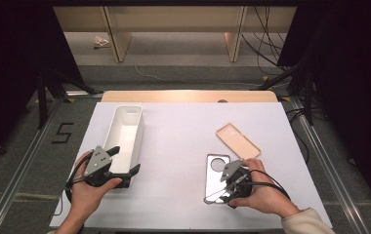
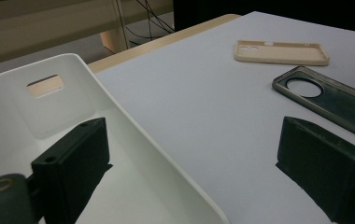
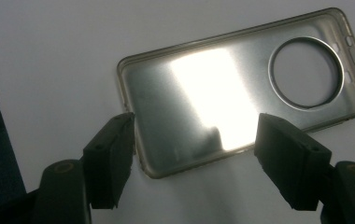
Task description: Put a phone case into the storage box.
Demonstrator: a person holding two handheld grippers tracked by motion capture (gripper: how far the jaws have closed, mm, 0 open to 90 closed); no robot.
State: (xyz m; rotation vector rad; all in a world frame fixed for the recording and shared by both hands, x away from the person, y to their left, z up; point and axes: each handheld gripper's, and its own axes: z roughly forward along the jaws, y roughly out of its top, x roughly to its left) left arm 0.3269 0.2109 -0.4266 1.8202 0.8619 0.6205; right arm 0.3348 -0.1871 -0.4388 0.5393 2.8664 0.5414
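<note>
Right gripper point(image 3: 194, 154) spread wide over clear phone case point(image 3: 241, 88), unheld on table, ready for pinching; left gripper point(image 2: 194, 158) open astride white bin point(image 2: 49, 116) wall, steadying.

A white tabletop point(image 1: 183, 141) with a wooden far edge stands on grey floor point(image 1: 17, 161). At 12 o'clock, pale wooden furniture legs point(image 1: 117, 41) and trailing cables point(image 1: 264, 44); black curtains point(image 1: 8, 58) at 9 and 3 o'clock. A "5" point(image 1: 62, 132) marks the floor at 9 o'clock.
</note>
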